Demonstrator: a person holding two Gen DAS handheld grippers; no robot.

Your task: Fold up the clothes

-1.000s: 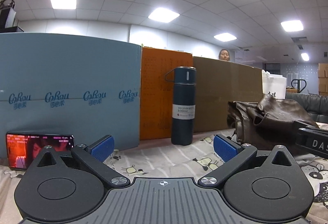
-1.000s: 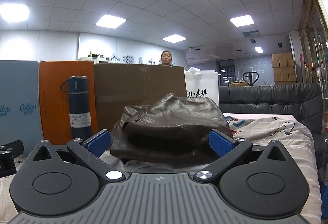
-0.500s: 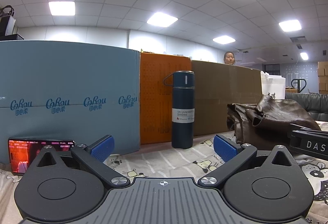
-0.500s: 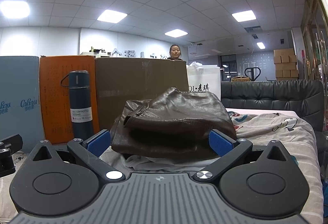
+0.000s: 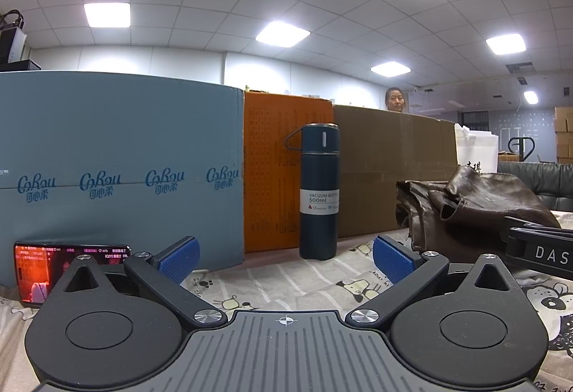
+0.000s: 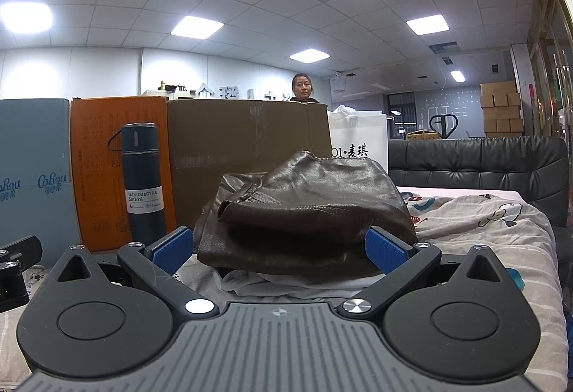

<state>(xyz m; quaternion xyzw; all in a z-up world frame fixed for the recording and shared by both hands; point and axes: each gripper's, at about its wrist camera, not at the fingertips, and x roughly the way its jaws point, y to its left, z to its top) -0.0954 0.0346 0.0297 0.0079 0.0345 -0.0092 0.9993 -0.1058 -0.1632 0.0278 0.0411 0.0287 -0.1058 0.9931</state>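
Brown jacket [image 6: 304, 209] bunched on patterned sheet [image 6: 483, 223], flask [image 6: 141, 177] upright beside. Right tongs [image 6: 279, 248] spread wide before jacket, empty; left tongs [image 5: 284, 257] likewise wide apart, empty.

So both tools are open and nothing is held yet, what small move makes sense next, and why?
Probably ease the right tool forward onto the near edge of the brown leather garment. The garment lies bunched on the printed sheet, directly ahead between that tool's open blue fingers, which hold nothing. The left tool faces the vacuum bottle, with the garment off to its right.
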